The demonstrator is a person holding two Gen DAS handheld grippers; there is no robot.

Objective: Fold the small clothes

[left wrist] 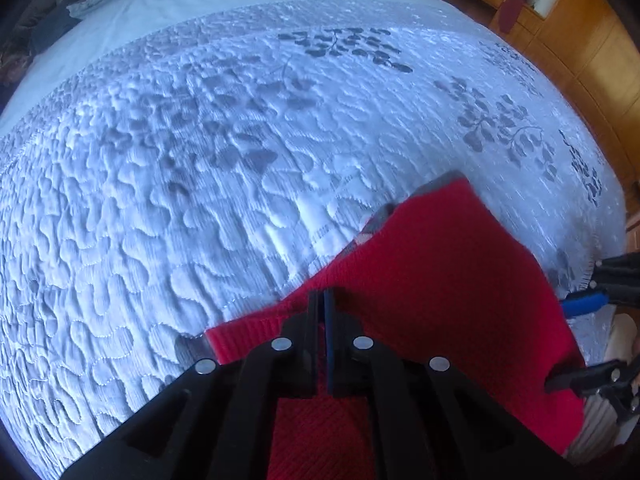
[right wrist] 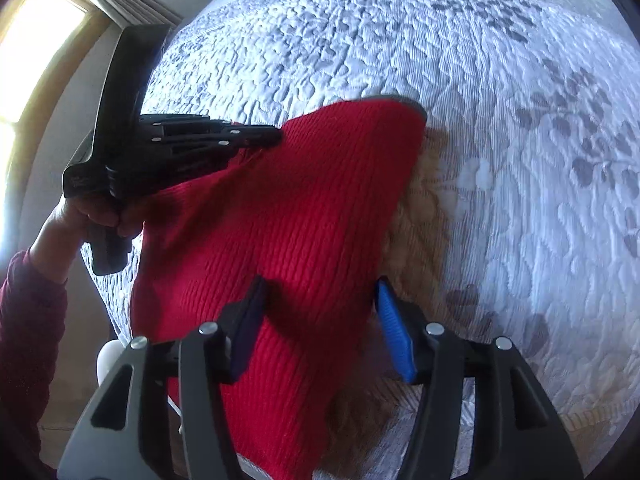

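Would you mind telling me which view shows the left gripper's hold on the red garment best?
The right wrist view: it shows the left gripper side-on, pinching the red garment at its edge. The left wrist view shows its closed fingers from behind, over the cloth.

L gripper (left wrist: 321,300) jaws pinched tight — R gripper (right wrist: 320,292) jaws spread wide.

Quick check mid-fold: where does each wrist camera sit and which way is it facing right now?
Left wrist: on the left gripper, facing across the quilted bed; fingers shut on the red knit garment.
Right wrist: on the right gripper, open over the garment; shows the person's left hand.
Shared: garment, bed, each other's gripper.
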